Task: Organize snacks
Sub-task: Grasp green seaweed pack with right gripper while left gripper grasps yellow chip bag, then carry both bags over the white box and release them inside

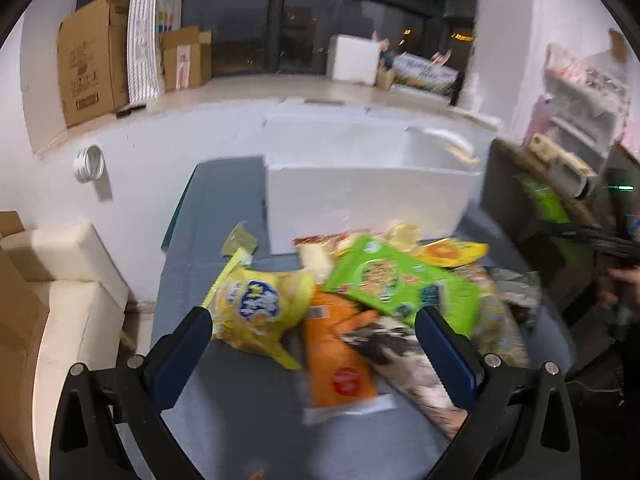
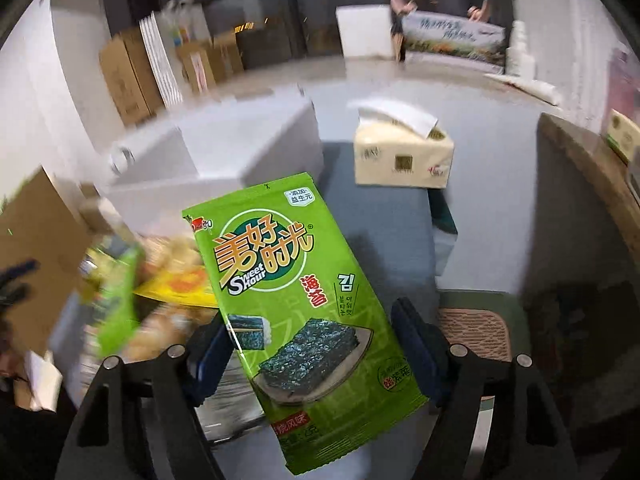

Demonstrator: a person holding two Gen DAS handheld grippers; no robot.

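In the left wrist view a pile of snack packets lies on the grey table (image 1: 224,420): a yellow bag (image 1: 260,308), an orange packet (image 1: 340,364), a green packet (image 1: 396,280) and a black-and-white packet (image 1: 404,356). My left gripper (image 1: 312,340) is open and empty, just above the pile's near side. In the right wrist view my right gripper (image 2: 310,332) is shut on a green seaweed packet (image 2: 292,300), held up above the table. More snacks (image 2: 172,276) lie blurred to its left.
A white foam box (image 1: 360,200) stands behind the pile; it also shows in the right wrist view (image 2: 224,152). A tissue box (image 2: 404,156) stands farther back. Cardboard boxes (image 1: 92,60) line the window ledge. A cream sofa (image 1: 60,280) is left.
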